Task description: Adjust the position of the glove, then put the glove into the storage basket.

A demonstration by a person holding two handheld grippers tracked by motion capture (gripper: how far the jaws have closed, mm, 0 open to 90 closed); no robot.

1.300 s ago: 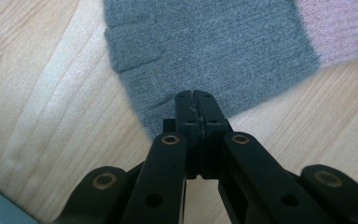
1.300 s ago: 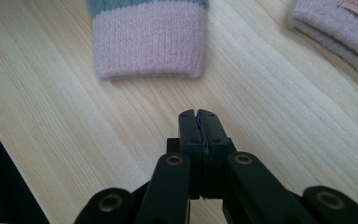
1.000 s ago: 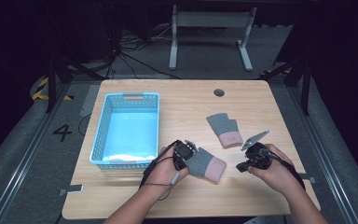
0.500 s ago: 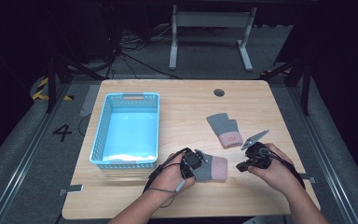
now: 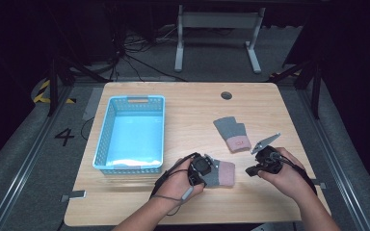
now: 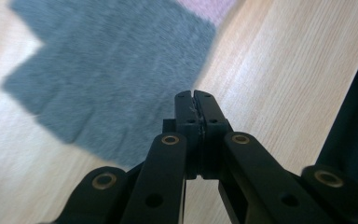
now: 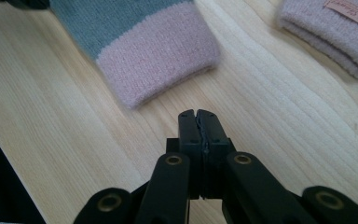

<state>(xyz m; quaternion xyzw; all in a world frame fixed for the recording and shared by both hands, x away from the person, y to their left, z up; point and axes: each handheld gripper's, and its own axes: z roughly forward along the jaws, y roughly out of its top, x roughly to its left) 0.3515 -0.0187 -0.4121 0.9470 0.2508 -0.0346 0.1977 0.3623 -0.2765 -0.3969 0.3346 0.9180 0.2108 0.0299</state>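
At the near edge of the bench [image 5: 192,110], the left tongs [image 6: 196,95] are clenched with nothing between them, their jaws pressed flat together in the left gripper view. The tips sit right at the edge of a grey knitted glove [image 6: 107,79], whose grey fabric spreads out ahead and to the left of them; whether the tips actually touch the wool I cannot tell. In the high view the left tongs [image 5: 203,166] lie over the finger end of this glove [image 5: 219,174], which rests flat on the wood with its pink cuff pointing toward the person's right hand.

The right tongs [image 7: 198,114] are clenched too, empty, jaws meeting along their whole length. They hover just short of the near glove's pink cuff [image 7: 156,58], with bare wood between tips and cuff (a clear gap shows in the right gripper view). In the high view the right tongs [image 5: 251,170] are held in the right hand, with their grey three-cornered plate raised above it.

A second glove [image 5: 232,134], also grey with a pink cuff, lies farther back on the bench, apart from the first; its cuff with a small label [image 7: 352,11] shows in the upper right corner of the right gripper view.

To the left stands a blue plastic basket [image 5: 107,139] with a lattice wall, well apart from both gloves.
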